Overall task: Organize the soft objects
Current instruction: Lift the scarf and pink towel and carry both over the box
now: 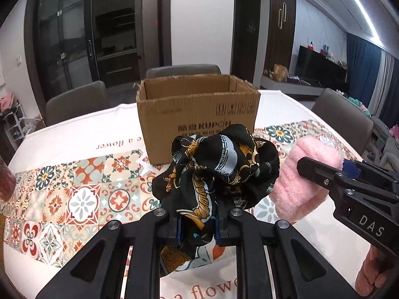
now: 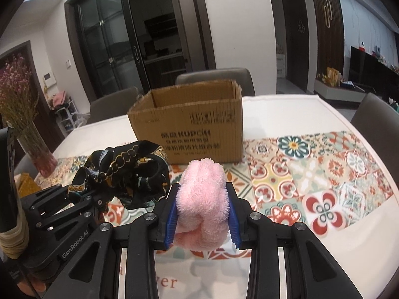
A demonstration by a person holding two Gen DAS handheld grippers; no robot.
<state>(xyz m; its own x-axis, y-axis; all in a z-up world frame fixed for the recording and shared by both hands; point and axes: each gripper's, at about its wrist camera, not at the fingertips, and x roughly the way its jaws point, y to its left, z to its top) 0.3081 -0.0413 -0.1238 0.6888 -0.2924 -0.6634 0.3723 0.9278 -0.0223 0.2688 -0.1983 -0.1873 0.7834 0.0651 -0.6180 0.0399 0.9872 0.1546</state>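
My left gripper (image 1: 198, 226) is shut on a crumpled black silk scarf (image 1: 217, 169) with gold and blue print, held above the table in front of an open cardboard box (image 1: 197, 114). My right gripper (image 2: 202, 214) is shut on a fluffy pink towel (image 2: 203, 199), also lifted, just short of the box (image 2: 189, 122). In the left wrist view the towel (image 1: 301, 182) and right gripper (image 1: 324, 172) sit to the right of the scarf. In the right wrist view the scarf (image 2: 124, 172) and left gripper (image 2: 82, 199) are at the left.
The table has a white cloth with a patterned tile runner (image 2: 324, 174). A glass vase of dried flowers (image 2: 30, 134) stands at the table's left. Grey chairs (image 1: 183, 71) surround the table's far side and right (image 1: 344, 114).
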